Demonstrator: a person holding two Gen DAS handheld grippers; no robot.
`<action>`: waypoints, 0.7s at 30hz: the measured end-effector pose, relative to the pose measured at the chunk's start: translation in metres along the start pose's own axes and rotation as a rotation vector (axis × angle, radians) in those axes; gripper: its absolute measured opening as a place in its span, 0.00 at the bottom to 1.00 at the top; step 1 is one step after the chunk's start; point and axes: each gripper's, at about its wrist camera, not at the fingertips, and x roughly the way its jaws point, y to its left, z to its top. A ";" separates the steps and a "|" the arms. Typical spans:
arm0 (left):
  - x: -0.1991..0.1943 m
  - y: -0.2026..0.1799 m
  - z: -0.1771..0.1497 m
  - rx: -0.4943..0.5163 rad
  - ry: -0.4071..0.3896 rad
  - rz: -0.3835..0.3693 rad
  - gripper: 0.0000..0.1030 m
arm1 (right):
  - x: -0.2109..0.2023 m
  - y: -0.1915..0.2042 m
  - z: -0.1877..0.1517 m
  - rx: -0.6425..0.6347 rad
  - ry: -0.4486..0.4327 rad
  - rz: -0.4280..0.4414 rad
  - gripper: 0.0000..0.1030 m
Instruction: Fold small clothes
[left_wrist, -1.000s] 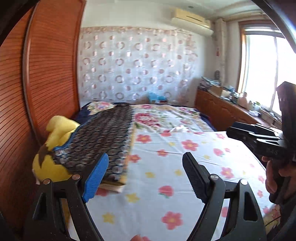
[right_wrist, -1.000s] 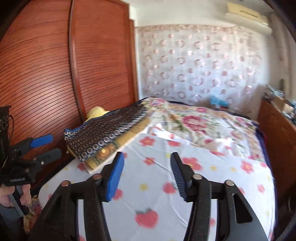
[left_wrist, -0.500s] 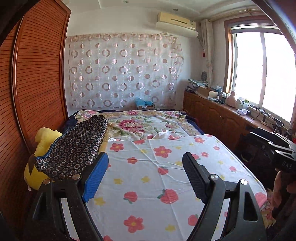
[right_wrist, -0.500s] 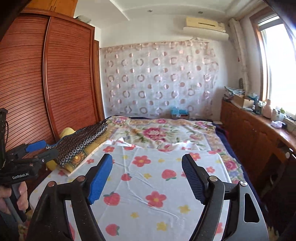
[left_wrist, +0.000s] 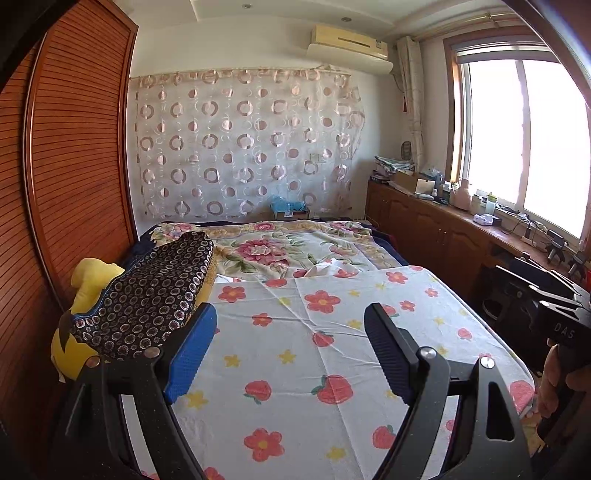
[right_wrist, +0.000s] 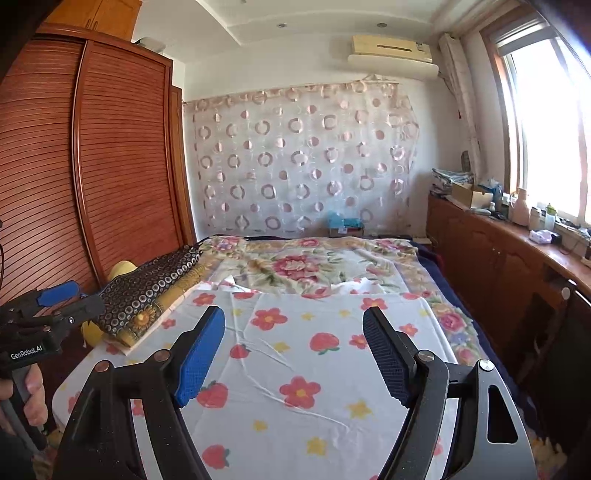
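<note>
A white sheet with red flowers and strawberries (left_wrist: 332, 354) covers the near half of the bed and lies flat. A folded dark cloth with a ring pattern (left_wrist: 155, 291) rests on a yellow plush toy (left_wrist: 88, 280) at the bed's left edge. No small garment shows clearly; a bit of white cloth (left_wrist: 325, 266) pokes up at the sheet's far edge. My left gripper (left_wrist: 290, 314) hovers open over the sheet, nothing between its fingers. My right gripper (right_wrist: 293, 314) is open and empty too, over the sheet (right_wrist: 295, 369). Each gripper shows at the edge of the other's view.
A wooden slatted wardrobe (right_wrist: 92, 166) runs along the bed's left side. A low wooden cabinet (right_wrist: 498, 266) with bottles and boxes stands on the right under the window. A flowered blanket (left_wrist: 280, 251) covers the far half of the bed.
Both views have pulled back and levelled, from close over the dark cloth to the whole bed. The right jaws stand wider than a second ago. The left jaws are unchanged.
</note>
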 end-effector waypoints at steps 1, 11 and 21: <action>0.000 0.000 0.000 0.000 -0.001 0.000 0.80 | -0.001 0.000 0.000 0.000 0.000 -0.002 0.76; -0.003 -0.001 -0.001 0.000 -0.007 0.006 0.80 | -0.005 -0.006 0.004 0.007 0.002 -0.005 0.77; -0.007 -0.001 0.001 0.000 -0.013 0.007 0.80 | -0.005 -0.008 0.004 0.006 0.001 -0.006 0.77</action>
